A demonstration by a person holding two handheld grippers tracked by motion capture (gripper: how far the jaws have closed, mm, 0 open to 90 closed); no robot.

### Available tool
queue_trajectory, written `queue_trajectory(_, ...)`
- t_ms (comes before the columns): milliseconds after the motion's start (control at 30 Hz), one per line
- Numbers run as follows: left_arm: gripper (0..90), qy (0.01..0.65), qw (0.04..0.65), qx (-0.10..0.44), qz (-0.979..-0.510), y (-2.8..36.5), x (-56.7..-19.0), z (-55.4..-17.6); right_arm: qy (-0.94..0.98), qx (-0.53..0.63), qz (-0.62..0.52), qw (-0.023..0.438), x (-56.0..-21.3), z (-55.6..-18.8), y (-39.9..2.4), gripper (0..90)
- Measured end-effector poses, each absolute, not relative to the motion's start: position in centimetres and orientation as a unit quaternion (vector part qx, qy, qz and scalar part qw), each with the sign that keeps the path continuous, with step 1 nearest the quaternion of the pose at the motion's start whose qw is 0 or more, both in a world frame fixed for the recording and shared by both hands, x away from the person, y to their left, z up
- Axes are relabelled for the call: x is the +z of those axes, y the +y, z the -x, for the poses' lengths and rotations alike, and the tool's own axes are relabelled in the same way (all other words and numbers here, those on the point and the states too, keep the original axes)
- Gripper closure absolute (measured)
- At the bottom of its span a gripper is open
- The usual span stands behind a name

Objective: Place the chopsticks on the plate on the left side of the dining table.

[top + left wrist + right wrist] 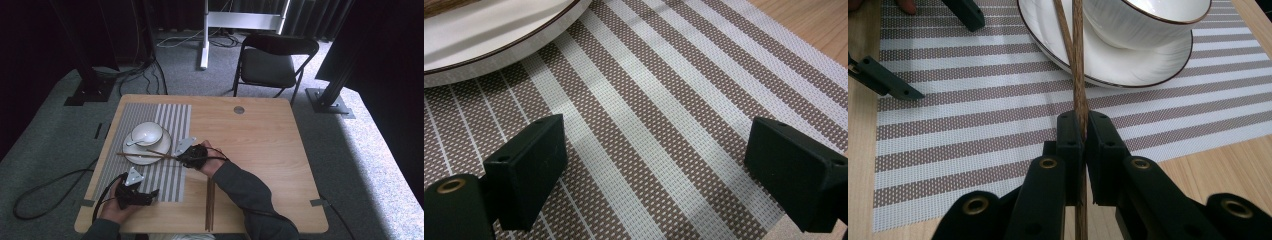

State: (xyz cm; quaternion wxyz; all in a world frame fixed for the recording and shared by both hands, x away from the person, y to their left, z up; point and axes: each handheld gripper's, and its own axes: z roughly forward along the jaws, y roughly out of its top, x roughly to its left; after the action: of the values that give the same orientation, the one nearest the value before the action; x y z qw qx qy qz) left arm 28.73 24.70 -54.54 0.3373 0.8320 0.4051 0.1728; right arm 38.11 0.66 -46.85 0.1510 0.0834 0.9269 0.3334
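Observation:
A pair of brown chopsticks (1078,75) lies across the rim of a white plate (1128,72), and my right gripper (1084,120) is shut on their near end. A white bowl (1143,20) stands on the plate. In the high view the chopsticks (150,155) cross the plate's (131,156) front edge, the right gripper (180,159) holds them from the right, and a white spoon (137,138) rests in the bowl (148,131). My left gripper (659,155) stands open over the striped placemat (649,90) with nothing between its jaws. It sits near the mat's front edge (154,193).
A second pair of chopsticks (210,205) lies on the bare wood near the table's front edge. The placemat (172,120) covers the table's left part. A black folding chair (272,62) stands beyond the far edge, and a small round grommet (239,110) is set in the tabletop.

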Motion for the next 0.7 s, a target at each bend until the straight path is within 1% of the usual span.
queue_trajectory(700,10.3,0.405,0.338,0.173,-0.832,24.7,-54.5,-28.7,0.930,0.330,-0.065,0.149,-46.9,-38.7,2.5,85.0)
